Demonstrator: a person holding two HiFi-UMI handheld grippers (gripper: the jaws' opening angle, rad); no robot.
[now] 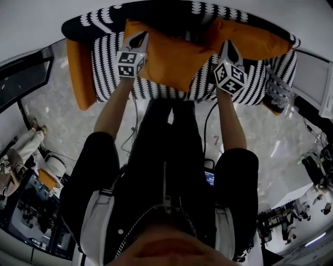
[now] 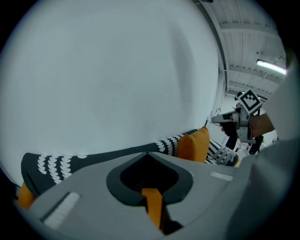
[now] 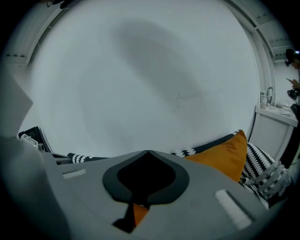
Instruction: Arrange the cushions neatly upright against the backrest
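Observation:
An orange cushion (image 1: 174, 62) lies across the black-and-white patterned sofa (image 1: 109, 67), below the dark backrest (image 1: 161, 15). My left gripper (image 1: 138, 38) is shut on its upper left corner, and a strip of orange fabric (image 2: 153, 206) shows pinched between the jaws. My right gripper (image 1: 229, 48) is shut on the cushion's right edge, with orange fabric (image 3: 138, 213) caught in its jaws. A second orange cushion (image 1: 257, 41) leans at the sofa's right end and appears in the right gripper view (image 3: 227, 154). The right gripper (image 2: 215, 119) also shows in the left gripper view.
An orange armrest (image 1: 79, 78) bounds the sofa's left side. A small patterned cushion (image 1: 278, 93) sits at the right end. A white wall (image 3: 150, 79) stands right behind the backrest. Cables (image 1: 208, 130) trail over the pale floor; equipment (image 1: 31, 208) crowds the lower left.

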